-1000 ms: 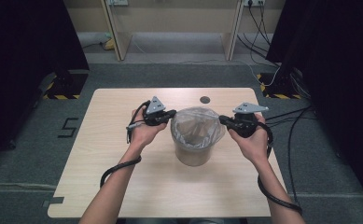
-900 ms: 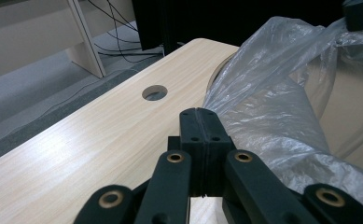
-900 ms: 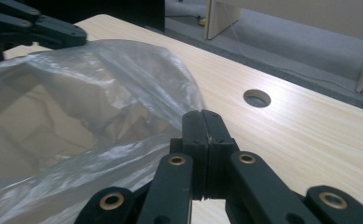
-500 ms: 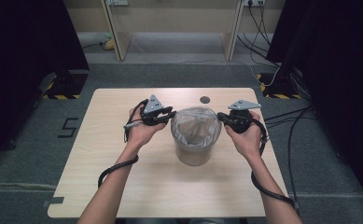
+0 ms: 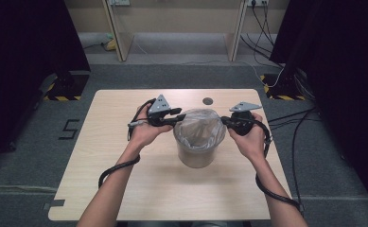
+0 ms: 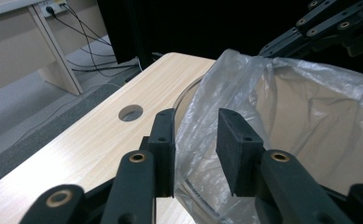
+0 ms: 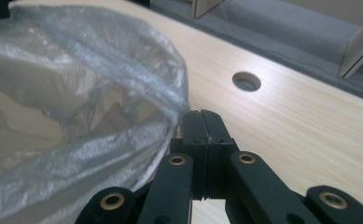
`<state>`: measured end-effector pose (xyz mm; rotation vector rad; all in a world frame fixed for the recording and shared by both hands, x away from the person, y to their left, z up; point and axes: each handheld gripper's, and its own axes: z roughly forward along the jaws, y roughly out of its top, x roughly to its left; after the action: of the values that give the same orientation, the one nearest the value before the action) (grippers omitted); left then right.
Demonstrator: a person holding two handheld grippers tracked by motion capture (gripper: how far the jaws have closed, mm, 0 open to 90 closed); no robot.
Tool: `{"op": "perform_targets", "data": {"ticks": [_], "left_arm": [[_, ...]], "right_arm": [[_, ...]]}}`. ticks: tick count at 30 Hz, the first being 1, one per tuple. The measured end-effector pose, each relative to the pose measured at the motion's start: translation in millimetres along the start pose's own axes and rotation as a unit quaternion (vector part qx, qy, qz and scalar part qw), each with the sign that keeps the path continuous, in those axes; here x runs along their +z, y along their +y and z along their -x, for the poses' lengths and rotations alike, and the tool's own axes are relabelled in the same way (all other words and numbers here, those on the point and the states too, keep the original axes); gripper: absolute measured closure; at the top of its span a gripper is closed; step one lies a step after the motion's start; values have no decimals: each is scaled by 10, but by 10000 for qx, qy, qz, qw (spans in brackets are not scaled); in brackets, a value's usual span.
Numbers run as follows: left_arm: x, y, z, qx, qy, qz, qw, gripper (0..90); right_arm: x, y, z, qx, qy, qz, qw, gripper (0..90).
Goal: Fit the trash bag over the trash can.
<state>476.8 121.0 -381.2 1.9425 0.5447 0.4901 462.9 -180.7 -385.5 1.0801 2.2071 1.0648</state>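
I see the bin (image 5: pixel 199 151) near the middle of the table (image 5: pixel 125 179), lined with a clear plastic bag (image 5: pixel 200 130). My left gripper (image 6: pixel 195 154) sits at the bin's left rim, jaws apart around the bag's edge. My right gripper (image 7: pixel 202 140) at the bin's right rim is pinched closed, apparently on the bag's edge

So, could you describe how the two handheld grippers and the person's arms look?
Both the left gripper and the right gripper are black, with flat rectangular pads on linkage arms joined by brass-coloured rivets. Each carries a grey three-cornered plate on top and trails a thick black cable along the forearm. The forearms are bare; no sleeves are visible.
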Motion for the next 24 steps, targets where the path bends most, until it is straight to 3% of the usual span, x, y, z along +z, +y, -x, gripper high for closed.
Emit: {"op": "perform_targets", "data": {"ticks": [6, 9, 13, 14, 18, 22, 24], "left_arm": [[28, -3, 2, 14, -2, -48, 10000, 677], [33, 14, 11, 66, -19, -44, 10000, 677], [36, 23, 20, 101, -43, -60, 9999, 675], [39, 31, 31, 146, -48, -72, 9999, 673], [58, 55, 51, 248, -87, -120, 9996, 670], [87, 75, 68, 401, -144, -217, 9989, 665], [101, 82, 72, 432, -162, -242, 9986, 662]], "right_arm": [[-52, 14, 20, -55, -81, 41, 9999, 825], [-168, 90, 17, -147, -126, 242, 9995, 760], [-208, 169, -26, -287, 16, 355, 9990, 718], [-195, 218, -64, -391, 92, 398, 9984, 671], [-95, 276, -126, -546, 272, 275, 9978, 616], [11, 282, -145, -639, 299, 154, 9974, 619], [51, 267, -142, -658, 298, 111, 9973, 710]]}}
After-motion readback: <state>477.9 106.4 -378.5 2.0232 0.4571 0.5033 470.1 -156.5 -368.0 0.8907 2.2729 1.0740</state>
